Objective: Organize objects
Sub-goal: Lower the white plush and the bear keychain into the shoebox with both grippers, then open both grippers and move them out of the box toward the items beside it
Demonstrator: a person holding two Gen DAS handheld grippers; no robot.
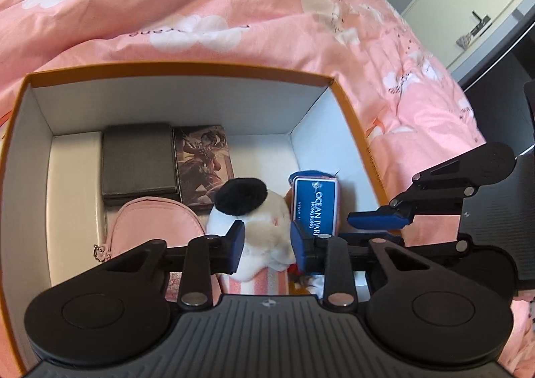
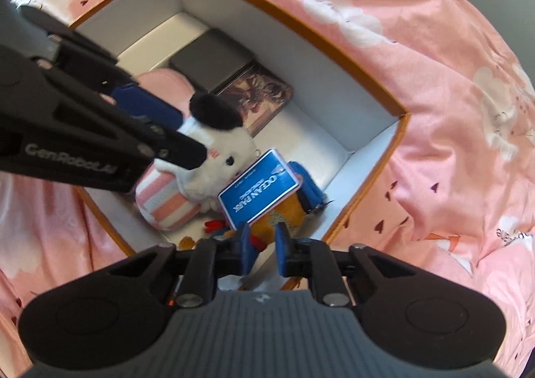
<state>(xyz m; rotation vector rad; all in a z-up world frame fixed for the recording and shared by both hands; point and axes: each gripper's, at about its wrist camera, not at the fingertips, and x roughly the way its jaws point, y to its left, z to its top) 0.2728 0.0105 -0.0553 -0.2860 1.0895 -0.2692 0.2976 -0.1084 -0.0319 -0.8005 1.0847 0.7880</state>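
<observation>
An open orange-rimmed box (image 1: 180, 69) with white walls lies on a pink quilt. In it a white plush toy (image 1: 264, 221) with a black ear and a pink-striped body (image 2: 167, 204) lies on its side. My left gripper (image 1: 267, 244) is shut on the toy's head, one blue pad on each side. Beside the toy, a blue "Ocean Park" card (image 2: 259, 189) leans on an orange plush toy (image 2: 287, 211). My right gripper (image 2: 264, 244) hangs just over that orange toy at the box's near corner. Its jaws stand a narrow gap apart; whether they pinch anything is hidden.
Deeper in the box lie a dark grey case (image 1: 138, 160), an illustrated box (image 1: 205, 164) and a pink zip pouch (image 1: 150, 227). The pink cloud-print quilt (image 1: 234, 10) surrounds the box. A pale cabinet (image 1: 468, 10) stands at the far right, off the bed.
</observation>
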